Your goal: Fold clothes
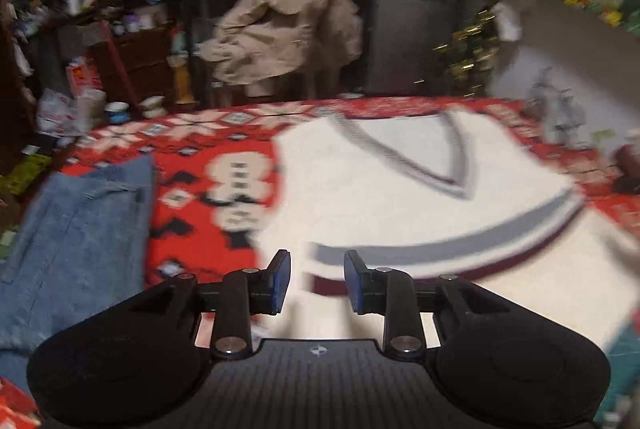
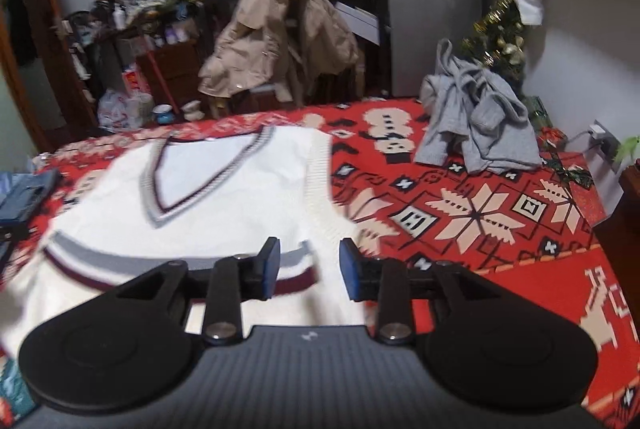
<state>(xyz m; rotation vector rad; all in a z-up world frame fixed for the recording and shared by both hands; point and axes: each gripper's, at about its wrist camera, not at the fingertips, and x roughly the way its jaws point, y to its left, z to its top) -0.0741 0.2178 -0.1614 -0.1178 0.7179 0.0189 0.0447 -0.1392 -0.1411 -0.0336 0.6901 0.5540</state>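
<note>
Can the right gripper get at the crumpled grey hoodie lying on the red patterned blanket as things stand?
Probably yes. The right gripper is open and empty over the white V-neck knit vest, and only bare red patterned blanket lies between it and the crumpled grey hoodie.

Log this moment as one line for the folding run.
phase: fold underway | white vest: hem folded up, on red blanket | left tool: open, empty | right tool: open, empty | grey garment: unfolded

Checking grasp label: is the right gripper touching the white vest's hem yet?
Cannot tell. In the right wrist view the right gripper is open over the white vest near the hem, but motion blur hides any contact or gap.
</note>
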